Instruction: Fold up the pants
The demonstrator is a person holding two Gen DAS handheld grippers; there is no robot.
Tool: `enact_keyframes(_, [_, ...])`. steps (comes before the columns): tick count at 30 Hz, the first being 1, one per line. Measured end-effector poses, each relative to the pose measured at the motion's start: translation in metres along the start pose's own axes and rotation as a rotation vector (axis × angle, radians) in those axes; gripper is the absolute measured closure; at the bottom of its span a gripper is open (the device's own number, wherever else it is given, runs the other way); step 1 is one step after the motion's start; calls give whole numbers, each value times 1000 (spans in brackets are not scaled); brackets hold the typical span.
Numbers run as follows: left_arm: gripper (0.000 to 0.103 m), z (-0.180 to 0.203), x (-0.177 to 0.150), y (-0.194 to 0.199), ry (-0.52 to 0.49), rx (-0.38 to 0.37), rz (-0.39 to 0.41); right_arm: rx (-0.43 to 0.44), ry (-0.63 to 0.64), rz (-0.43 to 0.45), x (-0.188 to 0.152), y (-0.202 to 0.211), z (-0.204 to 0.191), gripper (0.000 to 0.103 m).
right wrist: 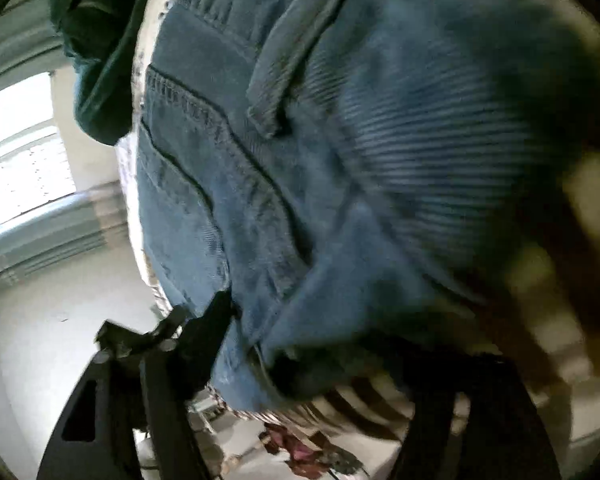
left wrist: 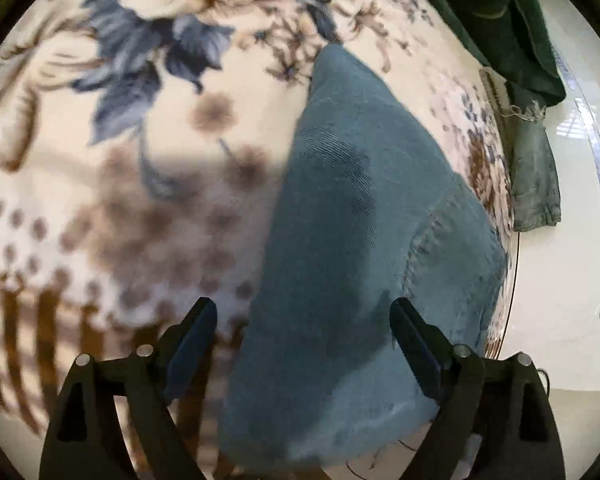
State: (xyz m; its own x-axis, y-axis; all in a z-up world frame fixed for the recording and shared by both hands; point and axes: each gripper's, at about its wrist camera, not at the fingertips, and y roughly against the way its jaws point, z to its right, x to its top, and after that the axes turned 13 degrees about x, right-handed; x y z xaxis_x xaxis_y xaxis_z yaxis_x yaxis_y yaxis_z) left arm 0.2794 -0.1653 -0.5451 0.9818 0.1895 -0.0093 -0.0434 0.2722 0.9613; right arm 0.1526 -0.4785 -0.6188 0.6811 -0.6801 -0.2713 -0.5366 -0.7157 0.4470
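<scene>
Blue denim pants (left wrist: 352, 264) lie on a floral blanket (left wrist: 140, 200). In the left wrist view a pant leg runs from far centre down between my fingers. My left gripper (left wrist: 304, 320) is open, its fingers on either side of the denim just above it. In the right wrist view the pants (right wrist: 300, 160) fill the frame, waistband and seams at upper left, blurred by motion. My right gripper (right wrist: 300, 332) is shut on a bunched fold of the denim; its left finger (right wrist: 216, 320) shows and the right finger is hidden behind cloth.
A dark green garment (left wrist: 500, 20) and a grey-green one (left wrist: 536, 184) hang over the bed's right edge. Glossy white floor (left wrist: 560, 300) lies beyond. In the right wrist view the green garment (right wrist: 100, 40), a bright window (right wrist: 16, 160) and white floor (right wrist: 60, 340) show at left.
</scene>
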Motion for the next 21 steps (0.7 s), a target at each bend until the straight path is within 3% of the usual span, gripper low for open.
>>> enact_keyframes(3, [9,2,13,-14,0,-9,-22,32,16,35,0,-2,-9,21])
enact_keyframes(7, [8,3,17,-16,-21,-15,-12,122,44,77,-3,-4,-26,21])
enact_keyframes(12, [5,-6,20,-25,-5,-44,-21,115,13,98,15,-20,-14,22])
enact_keyframes(15, [3,-9,24,-28,-5,-56,-29,102,38,114,20,-30,-27,21])
enact_keyframes(17, [3,-11,27,-30,3,-69,-39,85,79,127,13,-30,-40,28])
enact_keyframes(19, [3,-13,27,-28,-3,-75,-43,59,114,131,13,-24,-49,50])
enact_keyframes(21, [3,-12,28,-26,-11,-87,-50,36,148,131,11,-22,-60,50])
